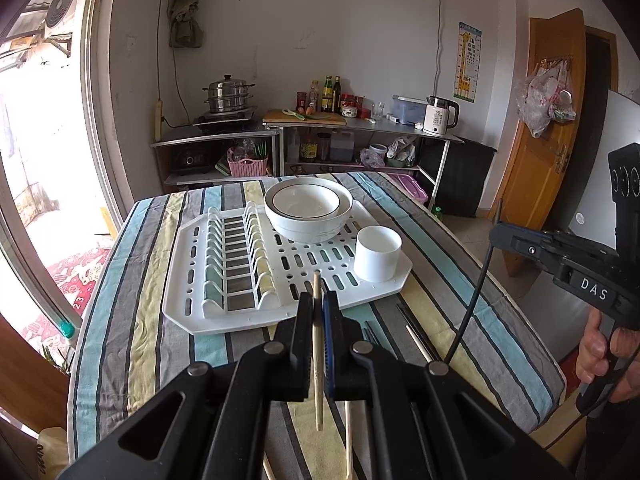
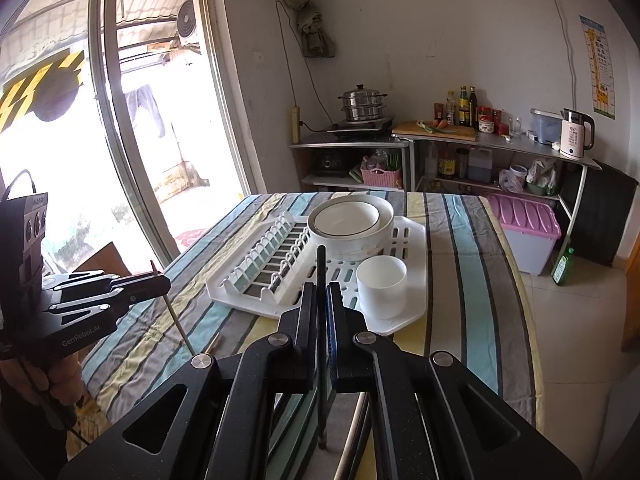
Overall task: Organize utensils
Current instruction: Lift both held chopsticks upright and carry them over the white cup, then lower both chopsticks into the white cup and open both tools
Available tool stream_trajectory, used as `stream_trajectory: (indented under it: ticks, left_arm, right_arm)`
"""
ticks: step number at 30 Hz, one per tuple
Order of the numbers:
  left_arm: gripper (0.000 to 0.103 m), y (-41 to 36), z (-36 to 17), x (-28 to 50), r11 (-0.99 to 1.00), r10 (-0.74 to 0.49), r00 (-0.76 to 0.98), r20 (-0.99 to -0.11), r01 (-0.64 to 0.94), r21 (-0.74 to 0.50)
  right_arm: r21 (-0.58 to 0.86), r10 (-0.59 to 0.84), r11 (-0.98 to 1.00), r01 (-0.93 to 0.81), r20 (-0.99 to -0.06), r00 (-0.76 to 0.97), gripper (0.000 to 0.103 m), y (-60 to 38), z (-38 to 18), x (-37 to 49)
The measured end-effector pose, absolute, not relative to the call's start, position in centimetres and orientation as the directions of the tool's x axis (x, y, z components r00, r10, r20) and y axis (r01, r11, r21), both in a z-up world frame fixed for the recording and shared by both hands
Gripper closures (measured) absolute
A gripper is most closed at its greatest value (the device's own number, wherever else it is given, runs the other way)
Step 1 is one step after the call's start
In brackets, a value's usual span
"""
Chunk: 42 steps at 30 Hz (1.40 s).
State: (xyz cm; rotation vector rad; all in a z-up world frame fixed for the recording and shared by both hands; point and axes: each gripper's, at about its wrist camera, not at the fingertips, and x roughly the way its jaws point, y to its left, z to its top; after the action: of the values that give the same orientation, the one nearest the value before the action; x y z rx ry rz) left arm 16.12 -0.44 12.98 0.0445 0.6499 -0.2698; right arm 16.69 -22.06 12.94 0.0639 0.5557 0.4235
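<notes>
Your left gripper [image 1: 318, 306] is squeezed tight on a thin pale wooden chopstick [image 1: 318, 360]. Your right gripper [image 2: 322, 300] is pinched on a thin dark chopstick [image 2: 321, 320]. Both sticks are up in the air, near the front edge of the white plastic dish rack [image 1: 224, 322]. The round white cup [image 1: 377, 254] on the rack looks empty, so I think the job has just begun. More chopsticks [image 1: 416, 340] lie on the striped tablecloth [image 1: 140, 320], waiting for you.
</notes>
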Motion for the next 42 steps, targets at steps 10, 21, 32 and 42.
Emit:
stream_trajectory:
  ticks: [10,21,32,42]
  left_arm:
    - [0.098,-3.1,16.5,21.0,0.951,-0.287,0.772,-0.568,0.302,-0.069]
    - [0.098,-7.0,19.7,27.1,0.934,-0.34,0.772,-0.536,0.342,-0.101]
    - [0.098,-8.9,19.0,32.5,0.923,-0.379,0.761,-0.527,0.349,-0.161]
    - [0.098,-9.3,14.2,35.9,0.915,-0.403,0.708,-0.58,0.329,-0.234]
  right_arm:
    - [0.17,0.381,0.924,-0.341,-0.454,0.806,0.099,-23.8,15.9,20.2]
    - [0.171,0.367,0.93,-0.325,-0.403,0.839,0.099,-25.3,19.5,24.3]
    - [0.2,0.372,0.927,-0.316,-0.4,0.838,0.099,-25.7,19.1,28.4]
    - [0.251,0.385,0.921,-0.298,-0.474,0.792,0.099,-25.8,14.6,31.7]
